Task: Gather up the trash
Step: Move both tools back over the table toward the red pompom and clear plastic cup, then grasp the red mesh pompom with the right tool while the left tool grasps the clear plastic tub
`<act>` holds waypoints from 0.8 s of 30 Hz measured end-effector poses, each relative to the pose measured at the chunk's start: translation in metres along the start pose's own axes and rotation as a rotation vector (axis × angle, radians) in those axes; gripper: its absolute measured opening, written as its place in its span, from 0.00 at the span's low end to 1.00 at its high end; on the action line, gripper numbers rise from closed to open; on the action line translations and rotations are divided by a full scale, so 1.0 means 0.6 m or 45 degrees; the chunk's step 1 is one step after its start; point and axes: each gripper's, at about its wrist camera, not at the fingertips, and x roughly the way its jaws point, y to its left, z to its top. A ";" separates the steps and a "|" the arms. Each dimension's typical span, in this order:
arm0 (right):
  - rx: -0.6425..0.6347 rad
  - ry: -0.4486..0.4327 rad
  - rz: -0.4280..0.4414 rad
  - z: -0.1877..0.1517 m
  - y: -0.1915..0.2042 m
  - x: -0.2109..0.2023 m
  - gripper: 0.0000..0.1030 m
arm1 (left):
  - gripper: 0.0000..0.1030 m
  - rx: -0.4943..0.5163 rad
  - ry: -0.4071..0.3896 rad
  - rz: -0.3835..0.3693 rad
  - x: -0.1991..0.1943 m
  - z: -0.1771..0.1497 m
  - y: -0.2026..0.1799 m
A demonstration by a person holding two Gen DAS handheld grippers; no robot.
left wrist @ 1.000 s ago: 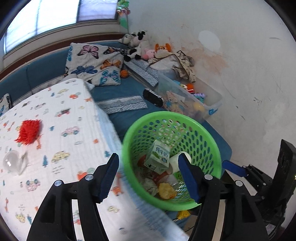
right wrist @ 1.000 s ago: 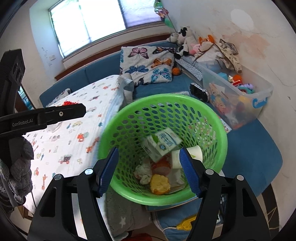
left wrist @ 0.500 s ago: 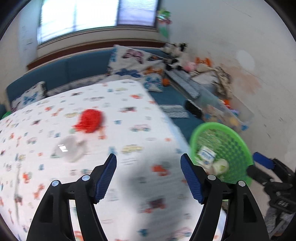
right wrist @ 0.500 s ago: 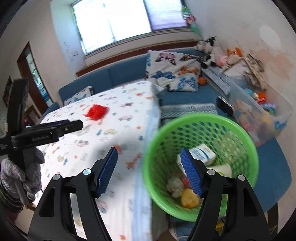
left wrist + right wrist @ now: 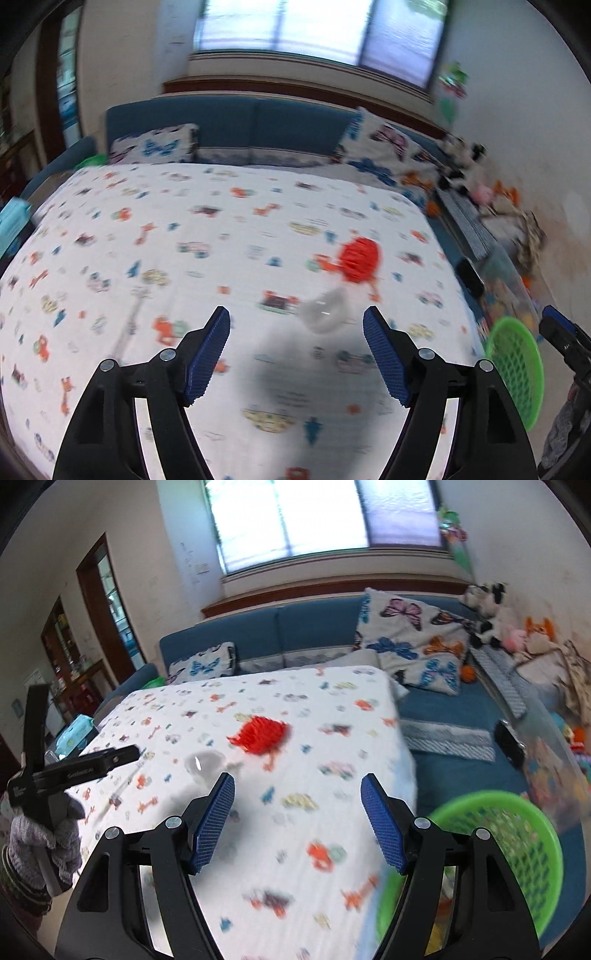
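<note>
A red mesh scrap (image 5: 359, 259) and a clear crumpled plastic piece (image 5: 324, 313) lie on the table with the patterned white cloth (image 5: 207, 266). They also show in the right wrist view, the red scrap (image 5: 261, 733) and the clear piece (image 5: 204, 764). The green trash basket (image 5: 517, 853) stands beside the table's right edge, seen small in the left wrist view (image 5: 515, 363). My left gripper (image 5: 296, 350) is open and empty above the cloth, just short of the clear piece. My right gripper (image 5: 297, 819) is open and empty over the table's right part.
A blue sofa (image 5: 295, 635) with butterfly pillows (image 5: 410, 642) runs behind the table. Soft toys (image 5: 484, 616) and a clear box of toys (image 5: 554, 760) sit at the right. A blue tissue pack (image 5: 75, 733) lies at the table's left edge.
Both grippers have swung left, away from the green basket and over the table. The red scrap and clear piece are now close ahead of the left gripper. Both stay open.
</note>
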 end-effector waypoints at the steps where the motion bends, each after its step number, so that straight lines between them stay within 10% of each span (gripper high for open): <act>1: -0.007 0.010 0.009 0.007 0.006 0.018 0.69 | 0.71 -0.017 -0.001 0.008 0.002 0.002 0.009; 24: -0.029 0.243 0.112 0.058 0.056 0.379 0.69 | 0.75 -0.131 0.066 0.069 0.090 0.000 0.059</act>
